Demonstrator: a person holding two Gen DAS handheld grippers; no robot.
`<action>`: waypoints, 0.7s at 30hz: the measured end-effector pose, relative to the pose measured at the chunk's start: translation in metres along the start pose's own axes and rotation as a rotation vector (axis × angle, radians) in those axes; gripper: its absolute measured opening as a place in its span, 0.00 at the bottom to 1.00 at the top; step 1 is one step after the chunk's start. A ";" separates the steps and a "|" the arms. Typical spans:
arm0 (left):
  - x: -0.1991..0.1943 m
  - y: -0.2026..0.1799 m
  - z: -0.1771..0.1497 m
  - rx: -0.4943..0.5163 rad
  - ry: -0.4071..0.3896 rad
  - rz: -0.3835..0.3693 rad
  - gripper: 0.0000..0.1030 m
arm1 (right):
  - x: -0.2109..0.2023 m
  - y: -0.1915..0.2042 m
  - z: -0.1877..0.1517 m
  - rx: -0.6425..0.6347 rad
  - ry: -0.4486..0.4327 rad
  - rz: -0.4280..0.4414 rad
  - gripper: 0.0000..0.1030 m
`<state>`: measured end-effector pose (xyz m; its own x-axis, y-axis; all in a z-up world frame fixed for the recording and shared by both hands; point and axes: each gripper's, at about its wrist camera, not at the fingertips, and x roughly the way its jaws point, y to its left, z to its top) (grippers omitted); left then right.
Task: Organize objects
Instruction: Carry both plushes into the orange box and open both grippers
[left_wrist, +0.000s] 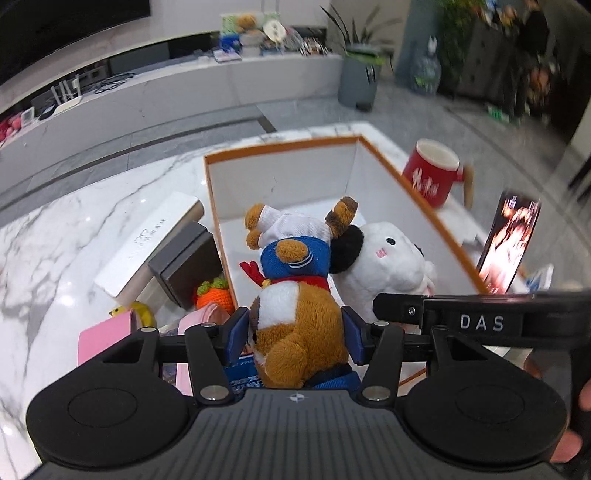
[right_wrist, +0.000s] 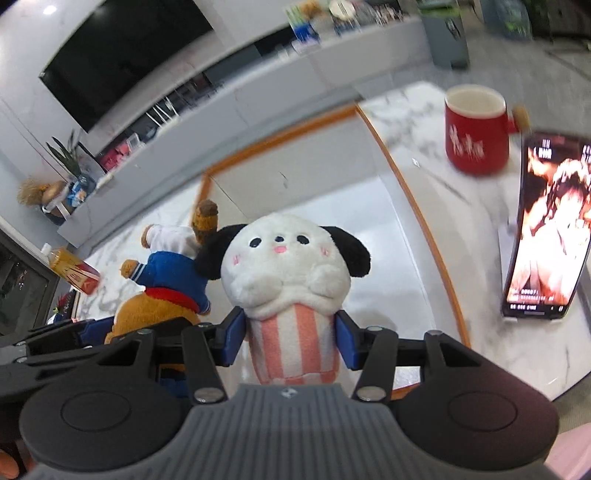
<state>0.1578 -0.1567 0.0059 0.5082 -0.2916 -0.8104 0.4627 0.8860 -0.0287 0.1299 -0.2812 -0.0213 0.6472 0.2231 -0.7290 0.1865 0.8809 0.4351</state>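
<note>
Bright, even indoor light; ceiling glare spots on my table (left_wrist: 66, 236). Heavy fisheye bend at edges. Mug (right_wrist: 476, 129) and background motion-blurred.

A brown plush animal in blue sailor jacket (left_wrist: 295, 325) hangs head-down beside a white black-eared plush dog (right_wrist: 286, 266), both over the orange-rimmed white box (left_wrist: 280, 144).

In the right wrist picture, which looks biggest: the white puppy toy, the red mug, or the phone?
1. White puppy toy, though it is nearest the camera.
2. Phone and red mug: the phone looks somewhat bigger, but too close to rank surely.
</note>
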 end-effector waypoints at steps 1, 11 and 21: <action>0.001 0.001 -0.001 0.014 0.013 0.005 0.59 | 0.005 -0.004 0.003 0.004 0.025 -0.002 0.52; 0.024 -0.014 -0.004 0.223 0.094 0.048 0.60 | 0.035 -0.011 0.019 -0.044 0.184 -0.023 0.52; 0.045 -0.020 -0.007 0.314 0.174 0.044 0.63 | 0.058 -0.013 0.021 -0.078 0.284 -0.070 0.53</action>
<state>0.1663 -0.1850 -0.0342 0.4142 -0.1662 -0.8949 0.6577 0.7343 0.1680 0.1802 -0.2881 -0.0576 0.4004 0.2582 -0.8792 0.1587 0.9254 0.3441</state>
